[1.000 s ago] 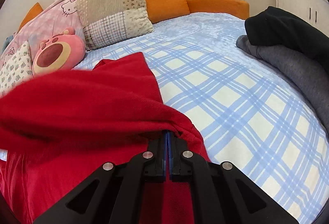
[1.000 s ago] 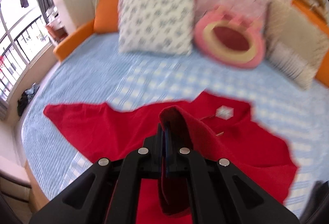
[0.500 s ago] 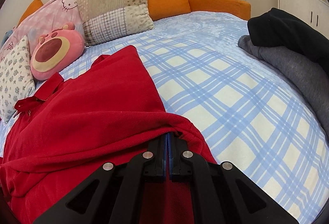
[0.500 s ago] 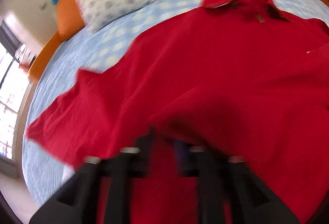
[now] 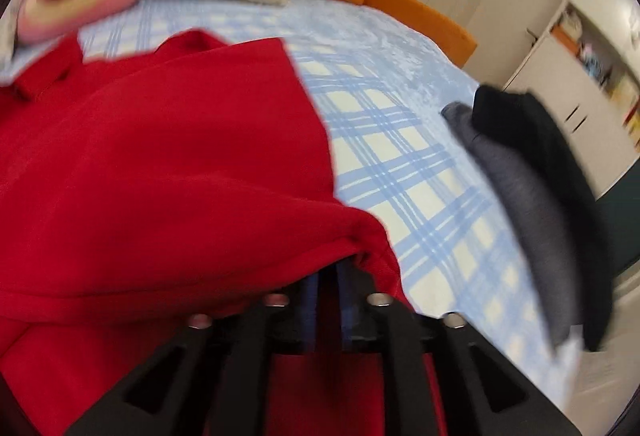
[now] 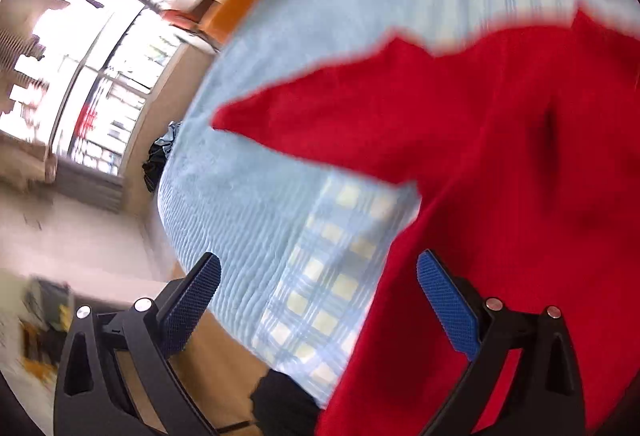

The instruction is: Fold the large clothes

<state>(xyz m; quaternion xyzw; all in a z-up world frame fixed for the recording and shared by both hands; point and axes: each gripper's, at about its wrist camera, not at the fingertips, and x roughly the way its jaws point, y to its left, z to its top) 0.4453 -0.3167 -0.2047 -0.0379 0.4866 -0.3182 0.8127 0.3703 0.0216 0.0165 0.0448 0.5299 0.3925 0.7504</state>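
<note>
Ahead of the left hand-held gripper (image 5: 326, 276), whose jaws are opening around a hem fold, the soft red garment (image 5: 160, 164) lies lengthwise toward the pillows on the checked bed (image 5: 392, 164). Right hand-held gripper (image 6: 318, 276) gapes empty, still widening, garment beside it.

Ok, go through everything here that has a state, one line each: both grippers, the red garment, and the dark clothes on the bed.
left gripper: jaws opening, red cloth draped over its tips
right gripper: jaws opening wide, nothing between them
red garment: lying on the bed, one layer folded over
grey garment: folded, lying on the bed
black garment: resting on the grey garment
</note>
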